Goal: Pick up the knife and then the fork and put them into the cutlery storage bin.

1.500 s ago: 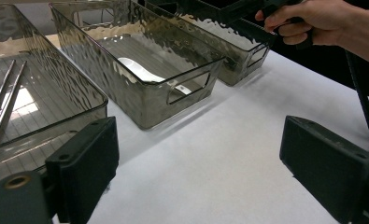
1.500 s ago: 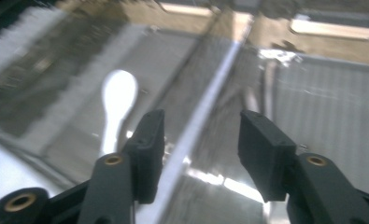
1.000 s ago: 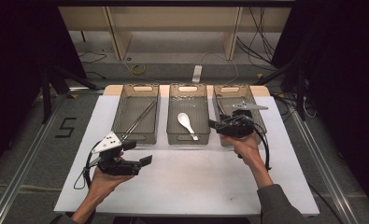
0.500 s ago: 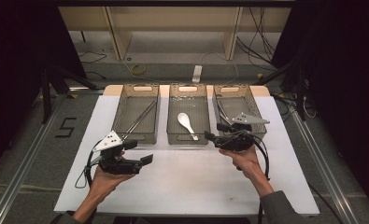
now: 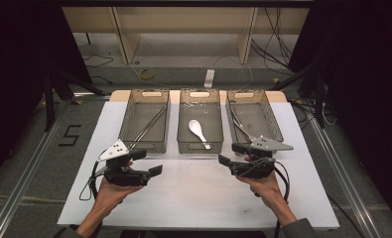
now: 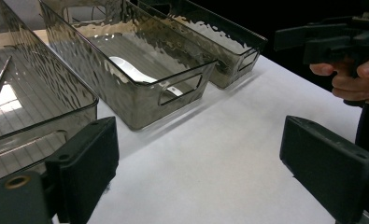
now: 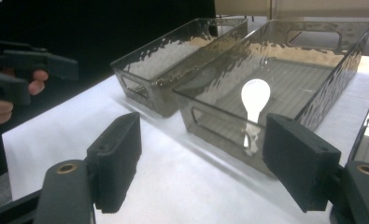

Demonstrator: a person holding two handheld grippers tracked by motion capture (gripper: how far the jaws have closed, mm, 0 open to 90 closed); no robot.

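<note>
White tabletop (image 5: pixel 193 198) lies under both grippers. Since a second ago the right gripper (image 5: pixel 229 154) has withdrawn from the right bin (image 5: pixel 275 121); its jaws have just been opening, wide and empty. Left gripper (image 5: pixel 150 162): wide, empty. The utensil (image 5: pixel 239 124) lies in that bin, placement apparently done.

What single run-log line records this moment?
left tongs: open, empty | right tongs: just opening, empty | white spoon: middle bin

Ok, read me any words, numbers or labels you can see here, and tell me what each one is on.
"5": a dark numeral on the grey floor, left of the white table.
No readable text on the three clear bins; none elsewhere.
</note>
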